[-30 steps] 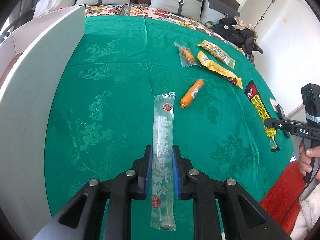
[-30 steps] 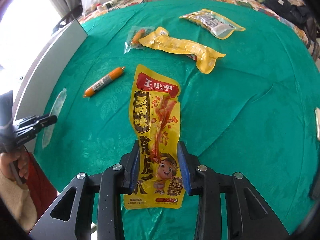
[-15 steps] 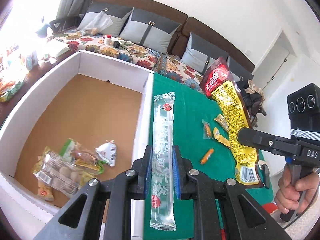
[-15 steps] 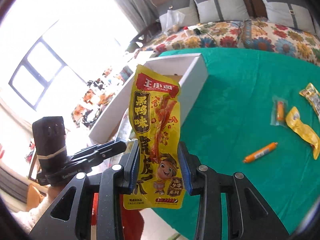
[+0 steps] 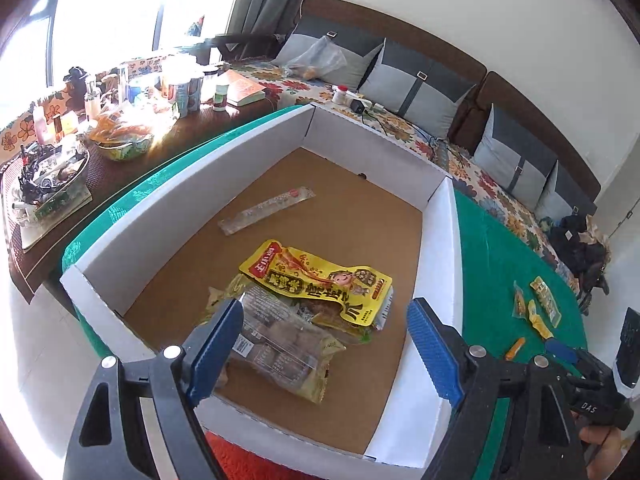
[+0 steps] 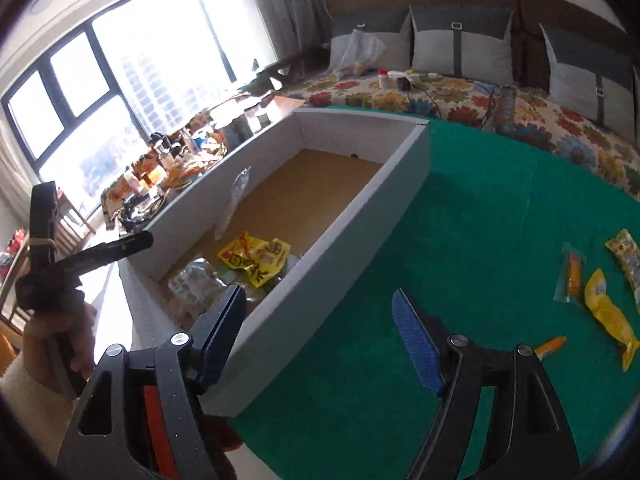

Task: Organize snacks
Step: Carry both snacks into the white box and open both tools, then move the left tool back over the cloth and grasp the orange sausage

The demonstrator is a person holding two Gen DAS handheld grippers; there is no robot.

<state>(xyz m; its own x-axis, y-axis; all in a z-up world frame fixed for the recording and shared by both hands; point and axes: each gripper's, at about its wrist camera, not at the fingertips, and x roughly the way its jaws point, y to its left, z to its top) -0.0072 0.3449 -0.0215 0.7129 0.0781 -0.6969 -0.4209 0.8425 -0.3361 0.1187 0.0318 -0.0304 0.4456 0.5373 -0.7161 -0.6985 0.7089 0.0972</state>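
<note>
My left gripper (image 5: 324,344) is open and empty above the near end of the white box (image 5: 192,196). Inside lie the clear long packet (image 5: 266,210), the yellow packet (image 5: 320,284) and other snack bags (image 5: 280,344). My right gripper (image 6: 320,332) is open and empty over the box's right wall (image 6: 360,216); the yellow packet (image 6: 256,258) shows inside. On the green cloth (image 6: 460,220) remain an orange sausage (image 6: 550,346), a yellow pouch (image 6: 608,314), a clear sausage packet (image 6: 572,272) and another pouch (image 6: 626,256).
A dark side table (image 5: 80,152) crowded with bottles and bowls stands left of the box. A sofa with a floral cover (image 6: 460,96) and grey cushions runs behind the table. A black bag (image 5: 580,244) lies at the far right.
Both grippers have opened and let go: the clear long packet and the yellow packet now lie in the box. Both grippers moved from the cloth to over the box.
</note>
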